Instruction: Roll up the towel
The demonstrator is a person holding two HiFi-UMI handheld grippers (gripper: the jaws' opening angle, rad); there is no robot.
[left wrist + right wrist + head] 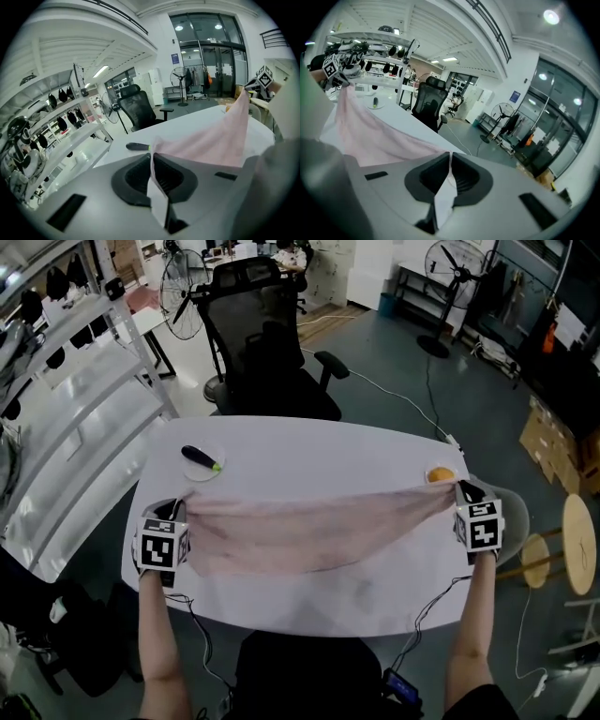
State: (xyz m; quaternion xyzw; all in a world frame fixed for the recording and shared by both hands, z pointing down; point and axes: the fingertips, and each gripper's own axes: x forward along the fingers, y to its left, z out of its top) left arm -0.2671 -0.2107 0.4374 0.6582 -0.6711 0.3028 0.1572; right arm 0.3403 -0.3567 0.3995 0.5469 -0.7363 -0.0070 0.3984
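In the head view, the pink towel [309, 531] hangs stretched over the white table [309, 442] between the left gripper [176, 514] and the right gripper [459, 491], its middle sagging. An orange fruit [441, 474] sits just beside the right corner and a small plate [202, 463] near the left, so a careless lay-down could sweep either.

In the left gripper view, the jaws are pinched tight on a thin corner of cloth. Pulling the span too taut could slip it free.

The right gripper view shows the same narrow pinch. A dropped corner would leave the towel skewed for rolling.

White table [309, 448] bears a plate [191, 471] with a dark tool [199, 457], an orange [441, 474], and the towel [309, 532] at its lower edge.
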